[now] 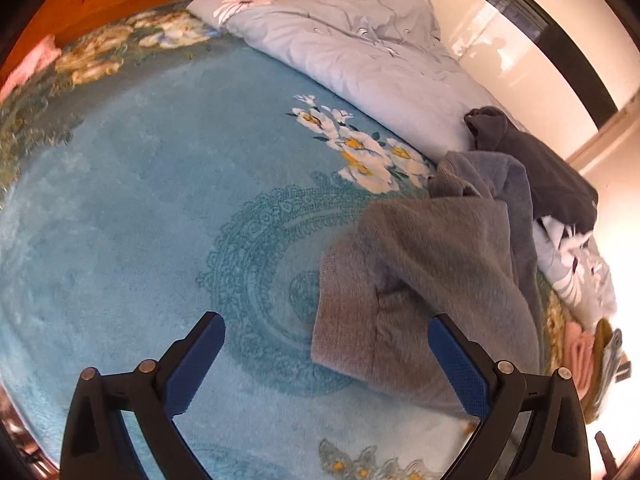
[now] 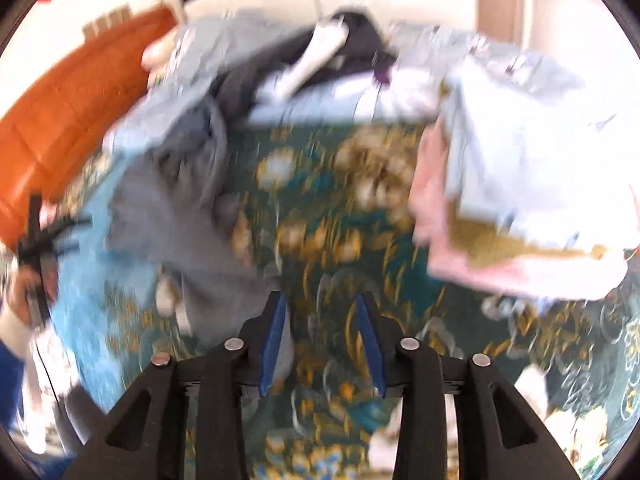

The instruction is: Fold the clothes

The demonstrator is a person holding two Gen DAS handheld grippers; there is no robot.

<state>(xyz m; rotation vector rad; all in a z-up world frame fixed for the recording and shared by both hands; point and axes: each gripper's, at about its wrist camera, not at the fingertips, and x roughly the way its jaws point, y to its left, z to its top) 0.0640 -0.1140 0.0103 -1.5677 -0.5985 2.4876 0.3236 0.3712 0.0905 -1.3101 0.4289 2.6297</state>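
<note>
A grey fuzzy garment [image 1: 424, 280] lies crumpled on the blue floral bed blanket [image 1: 140, 200], at the right of the left wrist view. My left gripper [image 1: 326, 328] is wide open and empty, just above the blanket, its right finger [image 1: 460, 364] over the garment's lower edge. A dark grey garment [image 1: 536, 164] lies behind it. In the blurred right wrist view the grey garment [image 2: 172, 208] lies at the left. My right gripper [image 2: 322, 304] is open and empty over the dark green patterned border [image 2: 320, 208].
A grey flowered duvet [image 1: 360, 52] lies bunched along the bed's far side. A stack of folded pink, olive and pale clothes [image 2: 512, 200] sits at the right. An orange wooden headboard [image 2: 68, 120] stands at the left.
</note>
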